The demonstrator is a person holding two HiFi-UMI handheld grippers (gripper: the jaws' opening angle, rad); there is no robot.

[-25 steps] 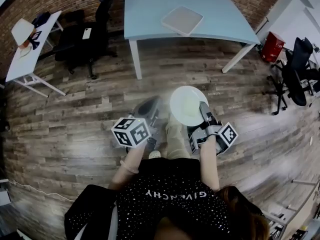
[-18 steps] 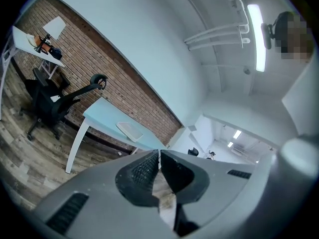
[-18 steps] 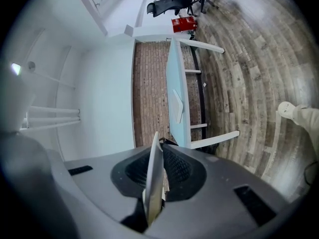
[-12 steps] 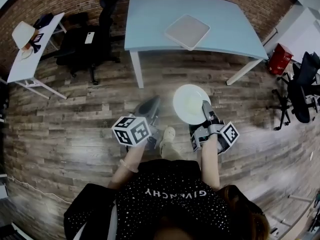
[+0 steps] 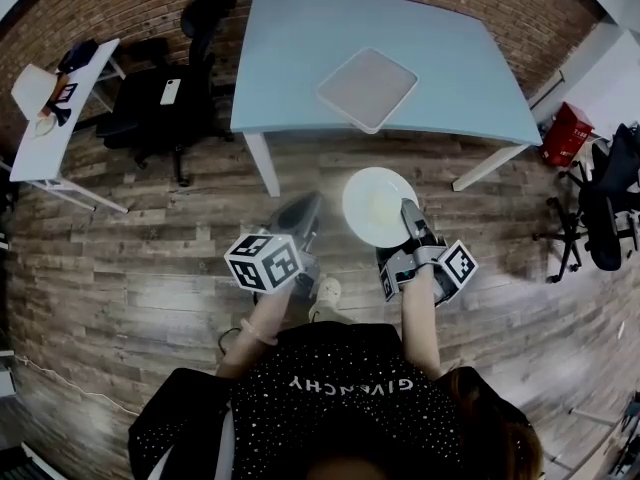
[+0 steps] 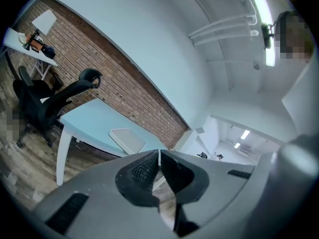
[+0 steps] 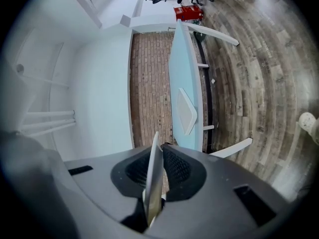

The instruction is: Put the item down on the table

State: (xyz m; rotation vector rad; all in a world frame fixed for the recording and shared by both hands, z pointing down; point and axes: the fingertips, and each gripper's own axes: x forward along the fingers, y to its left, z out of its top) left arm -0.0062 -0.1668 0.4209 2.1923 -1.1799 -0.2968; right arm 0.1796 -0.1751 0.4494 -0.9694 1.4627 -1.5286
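Observation:
A round white plate [image 5: 372, 203] is held level over the wooden floor, and my right gripper [image 5: 408, 211] is shut on its near rim. In the right gripper view the plate [image 7: 153, 178] shows edge-on between the pads. My left gripper [image 5: 305, 206] hangs beside it, shut and empty, its tips together [image 6: 159, 156]. The light blue table [image 5: 300, 58] stands just ahead of both grippers, with a pale square tray [image 5: 367, 89] near its middle. That table [image 7: 180, 68] and tray [image 7: 187, 111] also show in the right gripper view.
A black office chair [image 5: 160, 98] stands left of the table, and a small white side table [image 5: 50, 118] holds a hat further left. A red bin [image 5: 565, 133] and another black chair [image 5: 615, 208] are at the right. A brick wall runs behind.
The person has walked toward the blue table; it now sits closer to both grippers. The plate stays in the right gripper, and the left gripper stays shut.

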